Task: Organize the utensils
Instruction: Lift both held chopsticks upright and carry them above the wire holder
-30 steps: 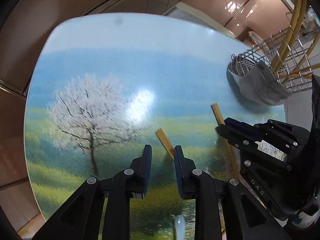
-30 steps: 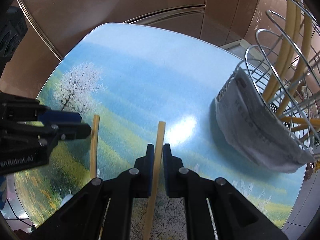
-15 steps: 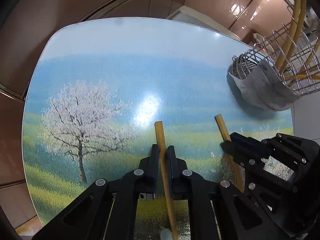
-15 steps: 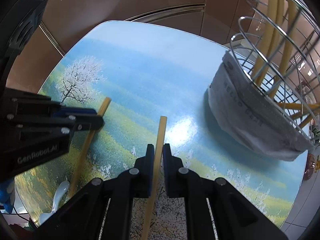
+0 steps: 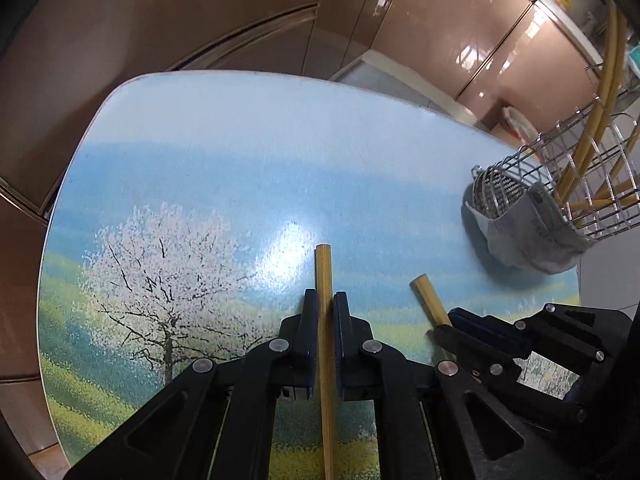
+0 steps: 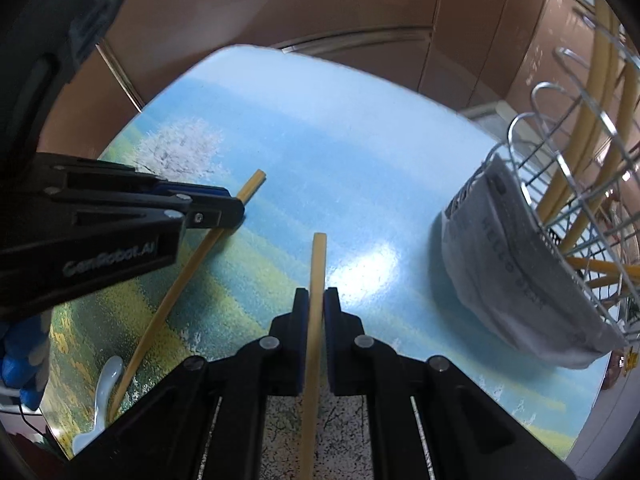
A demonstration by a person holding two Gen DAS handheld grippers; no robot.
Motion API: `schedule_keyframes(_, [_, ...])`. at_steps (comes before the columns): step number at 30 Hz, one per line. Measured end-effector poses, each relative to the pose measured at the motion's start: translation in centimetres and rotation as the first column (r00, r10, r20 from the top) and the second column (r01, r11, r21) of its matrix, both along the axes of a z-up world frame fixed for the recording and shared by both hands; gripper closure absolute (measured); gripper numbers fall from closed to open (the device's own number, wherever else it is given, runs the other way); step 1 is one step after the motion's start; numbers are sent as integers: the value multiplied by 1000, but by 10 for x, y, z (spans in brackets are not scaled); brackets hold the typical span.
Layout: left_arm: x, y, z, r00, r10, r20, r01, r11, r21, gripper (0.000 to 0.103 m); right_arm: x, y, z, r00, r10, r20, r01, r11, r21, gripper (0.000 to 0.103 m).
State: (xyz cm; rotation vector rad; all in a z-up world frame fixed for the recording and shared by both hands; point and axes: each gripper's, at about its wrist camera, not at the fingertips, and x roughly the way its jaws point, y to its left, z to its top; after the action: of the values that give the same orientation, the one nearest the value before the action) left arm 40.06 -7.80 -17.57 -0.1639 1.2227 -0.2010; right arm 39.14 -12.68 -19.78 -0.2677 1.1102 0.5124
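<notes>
Chopsticks: each gripper has one slim tan wooden stick. Left gripper (image 5: 325,312) has just closed on the left chopstick (image 5: 323,280); right gripper (image 6: 316,308) is clamped on the right chopstick (image 6: 318,264). Both sticks sit tilted over the landscape-print tabletop (image 5: 240,160), likely for pairing. Far right, wire drying rack (image 6: 568,184) holds more.

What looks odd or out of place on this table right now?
The wire utensil rack has a grey cloth wrapped round its base, printed with lettering, an unusual fitting. Otherwise nothing is spilled or damaged. Each claw, left and right, is shut on one chopstick, and a white spoon lies near the table's edge.
</notes>
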Motion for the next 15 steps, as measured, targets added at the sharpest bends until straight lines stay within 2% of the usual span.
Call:
schedule_keyframes(8, [-22,14,39,986,20,168,-12,999,-45,97,-24,-19,38,983,-25,184,1,992,129,96])
schedule_keyframes(15, [-47,20,79,952,50,302,-23,995,-93,97,-49,-33,73,949,-54,311,-15,976,217,97])
